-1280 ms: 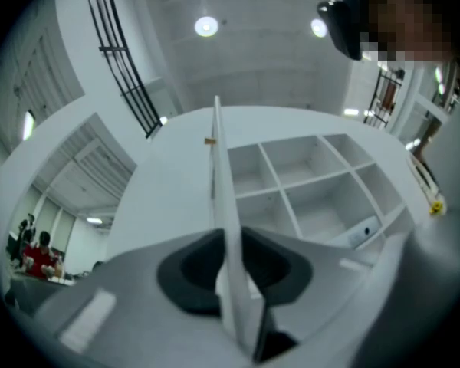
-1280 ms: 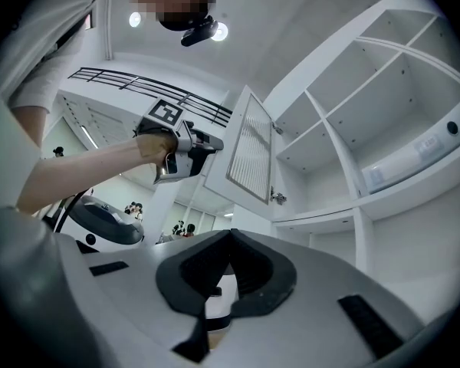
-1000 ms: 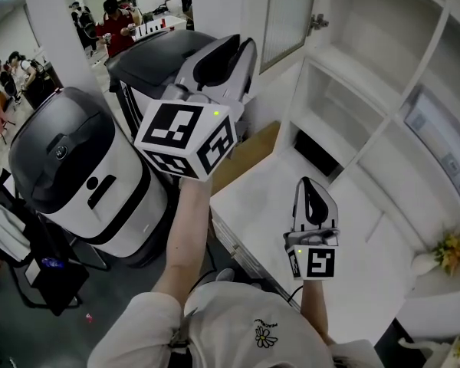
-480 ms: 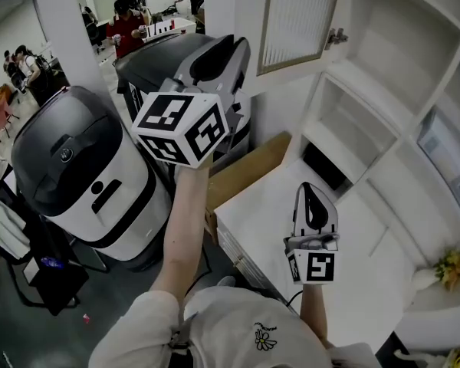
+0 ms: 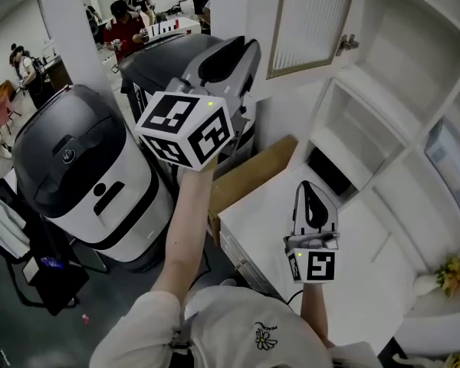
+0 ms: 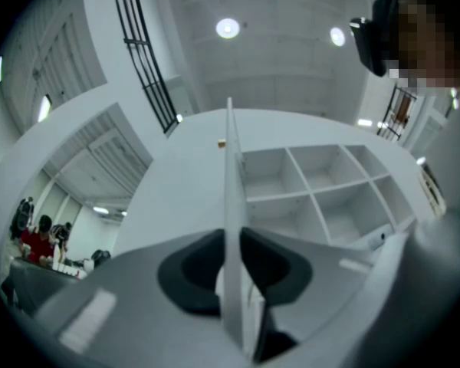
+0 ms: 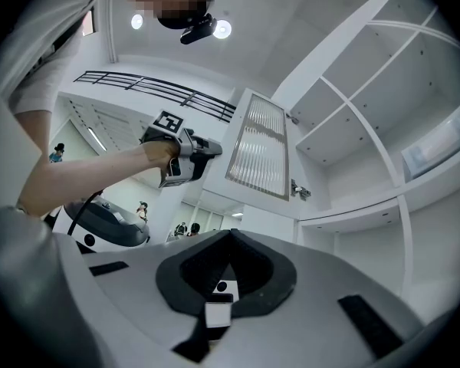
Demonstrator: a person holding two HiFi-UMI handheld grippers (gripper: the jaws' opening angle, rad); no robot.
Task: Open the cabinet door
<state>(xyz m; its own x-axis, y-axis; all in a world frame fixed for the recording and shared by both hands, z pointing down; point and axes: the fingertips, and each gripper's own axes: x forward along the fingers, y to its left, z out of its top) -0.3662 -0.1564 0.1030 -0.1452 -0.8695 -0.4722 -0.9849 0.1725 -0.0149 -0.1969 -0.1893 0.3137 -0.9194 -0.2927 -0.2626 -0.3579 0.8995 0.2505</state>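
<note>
My left gripper (image 5: 241, 48) pinches the free edge of the open cabinet door (image 5: 314, 18), and my right gripper (image 5: 310, 184) is closed and empty.

Head view: my left forearm (image 5: 188, 228) reaches up and away from me, with the gripper tilted upward and its jaws at the door's left edge. The door stands swung out from the cabinet shelves (image 5: 368, 90). Its hinge (image 5: 346, 44) is on its right side, and its long side runs up the frame. My right gripper sits lower, over the white countertop (image 5: 368, 297), pointing toward the shelves. Left gripper view: the door (image 6: 228, 175) appears edge-on, a thin upright white slab between my left gripper's (image 6: 231, 244) jaws. The jaws are narrowed and press on it from both sides, and the shelves (image 6: 314, 182) lie to its right. Right gripper view: my right gripper's (image 7: 230, 236) jaws meet with nothing between them. Beyond them, my left gripper (image 7: 213, 150) meets the left edge of the upright door (image 7: 261, 148).
</note>
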